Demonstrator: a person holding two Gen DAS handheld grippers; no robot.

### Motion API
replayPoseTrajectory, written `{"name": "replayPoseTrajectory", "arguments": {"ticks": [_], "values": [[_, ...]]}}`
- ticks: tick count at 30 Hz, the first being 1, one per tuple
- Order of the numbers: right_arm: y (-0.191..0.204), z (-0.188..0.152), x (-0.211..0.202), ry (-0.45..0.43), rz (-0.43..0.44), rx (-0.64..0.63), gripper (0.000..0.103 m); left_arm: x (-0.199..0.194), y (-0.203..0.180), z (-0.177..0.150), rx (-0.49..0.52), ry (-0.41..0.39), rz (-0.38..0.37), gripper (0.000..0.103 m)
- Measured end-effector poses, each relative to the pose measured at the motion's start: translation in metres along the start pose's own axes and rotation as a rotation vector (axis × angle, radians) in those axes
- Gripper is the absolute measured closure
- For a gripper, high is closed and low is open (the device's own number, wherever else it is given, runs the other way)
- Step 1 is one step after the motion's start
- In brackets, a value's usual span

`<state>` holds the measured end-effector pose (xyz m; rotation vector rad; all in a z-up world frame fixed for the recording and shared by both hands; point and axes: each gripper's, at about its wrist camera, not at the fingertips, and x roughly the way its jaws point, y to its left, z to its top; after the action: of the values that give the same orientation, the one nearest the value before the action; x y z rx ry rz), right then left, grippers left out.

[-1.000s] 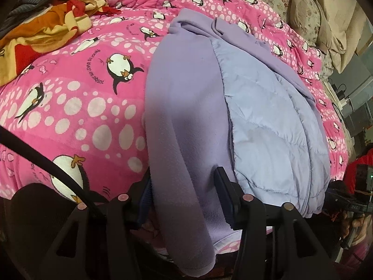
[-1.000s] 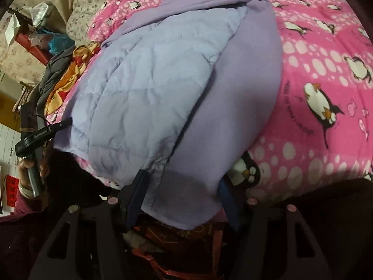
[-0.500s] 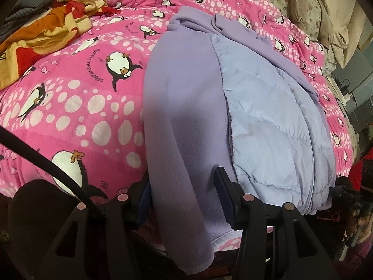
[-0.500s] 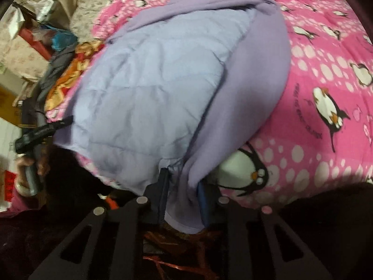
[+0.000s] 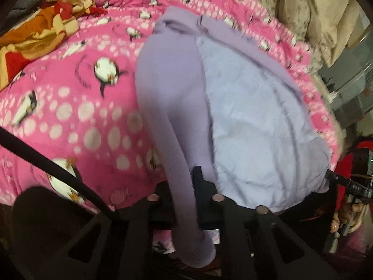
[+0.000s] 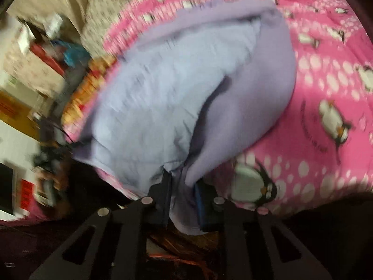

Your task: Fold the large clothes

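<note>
A pink penguin blanket (image 5: pixel 70 107) lies ahead of both grippers — left gripper (image 5: pixel 184 186) and right gripper (image 6: pixel 183 186) each pinch the lilac jacket (image 5: pixel 244 121) hem.

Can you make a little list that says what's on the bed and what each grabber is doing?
garment: purple jacket, fleece outside, lighter quilted lining showing, spread on the bed
bed cover: pink penguin blanket
left gripper: shut on the jacket's near edge, fleece hanging down between its fingers
right gripper: shut on the jacket's near edge at the other corner
other cloth: orange and red fabric bunched beside the jacket, not touching it
picture quality: both views blurred
</note>
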<state>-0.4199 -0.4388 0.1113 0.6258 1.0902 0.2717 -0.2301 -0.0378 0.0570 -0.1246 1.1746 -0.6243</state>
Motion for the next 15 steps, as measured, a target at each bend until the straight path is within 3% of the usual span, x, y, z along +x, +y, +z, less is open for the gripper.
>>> {"name": "replayPoseTrajectory", "arguments": {"ticks": [2,5,10,15], "values": [[0.002,0.013,-0.021,-0.07,0.062,0.003,0.086,-0.016,-0.002,0.014,-0.009,-0.043,-0.057,0.103],[0.001,0.037,-0.039,-0.148,0.093,0.014,0.085,-0.037,-0.013,0.036,0.016,-0.127,-0.074,0.103],[-0.009,0.088,-0.049,-0.265,0.075,0.044,0.086,-0.051,-0.021,0.1,-0.028,-0.248,-0.101,0.103],[-0.033,0.15,-0.044,-0.319,0.031,0.093,0.086,-0.03,-0.029,0.163,-0.042,-0.294,-0.073,0.103]]}}
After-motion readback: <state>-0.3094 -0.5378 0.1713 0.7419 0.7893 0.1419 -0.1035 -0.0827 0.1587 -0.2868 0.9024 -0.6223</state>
